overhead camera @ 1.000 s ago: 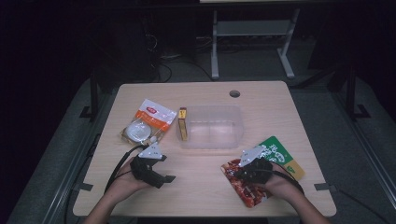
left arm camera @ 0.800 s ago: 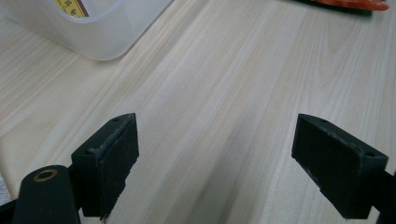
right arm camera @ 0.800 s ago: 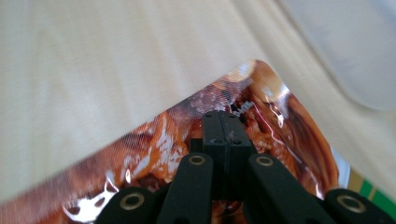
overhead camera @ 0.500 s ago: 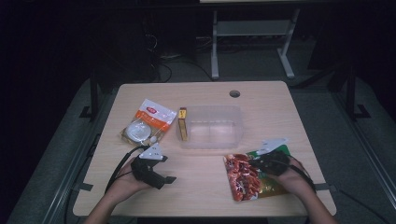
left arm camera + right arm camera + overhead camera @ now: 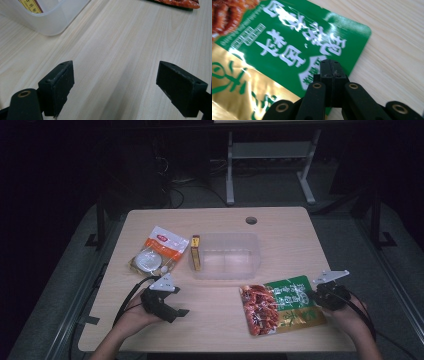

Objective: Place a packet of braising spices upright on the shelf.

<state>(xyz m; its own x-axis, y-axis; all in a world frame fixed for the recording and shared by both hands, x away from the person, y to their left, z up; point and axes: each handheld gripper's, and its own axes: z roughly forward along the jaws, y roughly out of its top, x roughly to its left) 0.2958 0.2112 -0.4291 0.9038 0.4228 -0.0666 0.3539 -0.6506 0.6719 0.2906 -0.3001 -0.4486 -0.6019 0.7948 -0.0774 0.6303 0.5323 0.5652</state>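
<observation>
A laboratory-style recording station, probably set up for data collection. A single pale wooden table with a round cable hole stands on grey flooring under focused light, with the surroundings left dark. Behind it, loose cables trail across the floor beside a grey metal stand (its upper part is lost in shadow). Grocery items are laid out as props: a clear plastic bin and packaged snacks.
</observation>
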